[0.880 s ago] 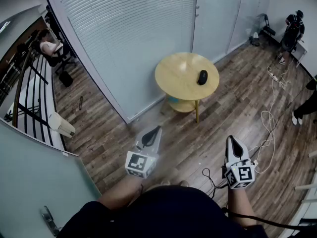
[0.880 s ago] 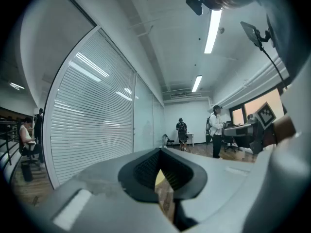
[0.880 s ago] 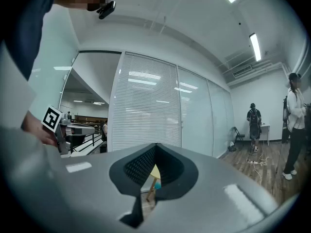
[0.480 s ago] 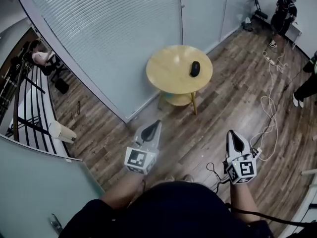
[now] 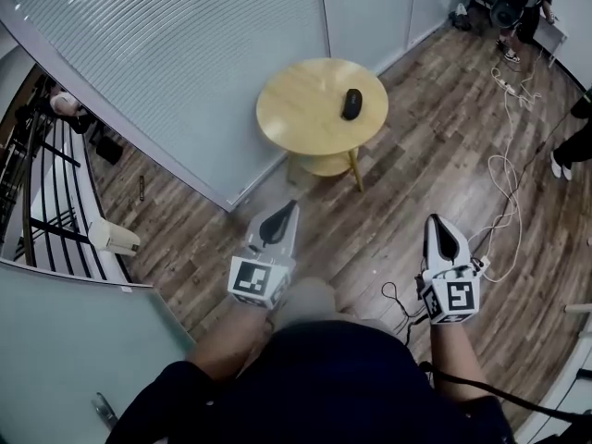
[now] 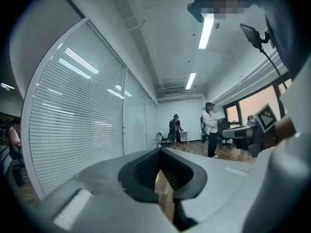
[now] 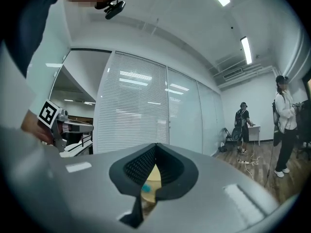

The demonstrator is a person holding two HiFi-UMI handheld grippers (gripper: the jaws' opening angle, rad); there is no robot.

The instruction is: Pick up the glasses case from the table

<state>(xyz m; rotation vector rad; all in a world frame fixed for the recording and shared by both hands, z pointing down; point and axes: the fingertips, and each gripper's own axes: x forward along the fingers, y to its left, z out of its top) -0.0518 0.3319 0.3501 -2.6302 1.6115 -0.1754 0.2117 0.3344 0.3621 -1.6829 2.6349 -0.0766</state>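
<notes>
The black glasses case (image 5: pixel 351 104) lies on the right part of a round yellow table (image 5: pixel 301 114), far ahead of both grippers in the head view. My left gripper (image 5: pixel 282 213) is held level over the wooden floor, its jaws together at the tip with nothing in them. My right gripper (image 5: pixel 437 225) hangs level further right, also shut and empty. In the left gripper view the left gripper (image 6: pixel 160 152) faces along the glass wall. In the right gripper view a sliver of the table (image 7: pixel 151 174) shows behind the closed pads of the right gripper (image 7: pixel 156 147).
A glass wall with blinds (image 5: pixel 185 54) runs along the left of the table. White and black cables (image 5: pixel 504 215) trail over the floor at the right. People stand at the far right (image 5: pixel 523 3) and at the right edge (image 5: pixel 573 155). The table has a lower shelf (image 5: pixel 324 165).
The table and case have slid left and nearer in the head view as the person moves toward them. Both grippers keep their places in the view, still shut.
</notes>
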